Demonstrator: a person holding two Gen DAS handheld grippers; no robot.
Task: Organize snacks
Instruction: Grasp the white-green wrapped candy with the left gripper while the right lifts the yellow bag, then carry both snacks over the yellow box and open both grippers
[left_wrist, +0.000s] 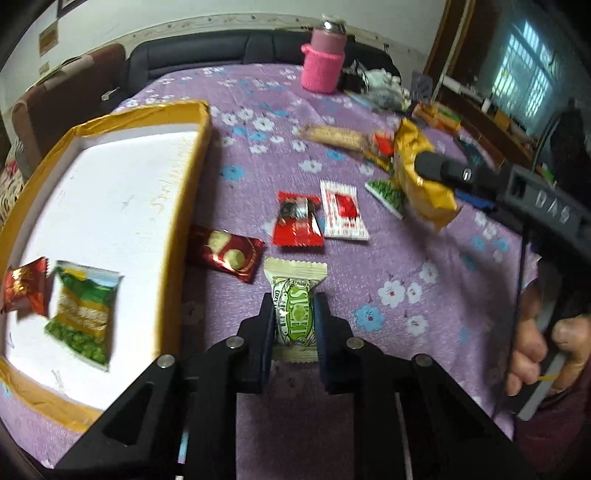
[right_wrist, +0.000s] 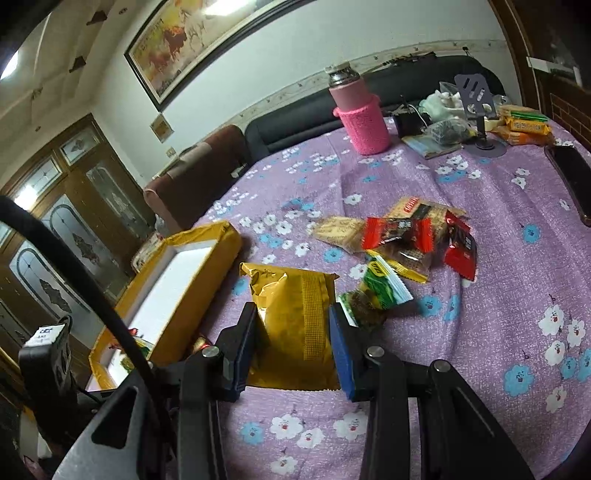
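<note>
My left gripper (left_wrist: 294, 306) is shut on a cream and green snack packet (left_wrist: 295, 306), held just right of the yellow box (left_wrist: 192, 177). The box has a white floor and holds a green packet (left_wrist: 83, 314) and a red packet (left_wrist: 24, 290). My right gripper (right_wrist: 291, 321) is shut on a gold snack packet (right_wrist: 291, 325) above the purple cloth; it also shows in the left wrist view (left_wrist: 421, 177). Loose snacks lie on the cloth: a dark red packet (left_wrist: 225, 253), a red packet (left_wrist: 297, 219), a white and red packet (left_wrist: 343, 210). The yellow box (right_wrist: 192, 295) lies left of my right gripper.
A purple flowered cloth (right_wrist: 480, 295) covers the table. A pink-sleeved flask (right_wrist: 360, 114) stands at the back. A pile of red, tan and green packets (right_wrist: 399, 240) lies beyond my right gripper. A phone (right_wrist: 570, 177), a stand and clutter sit at the back right.
</note>
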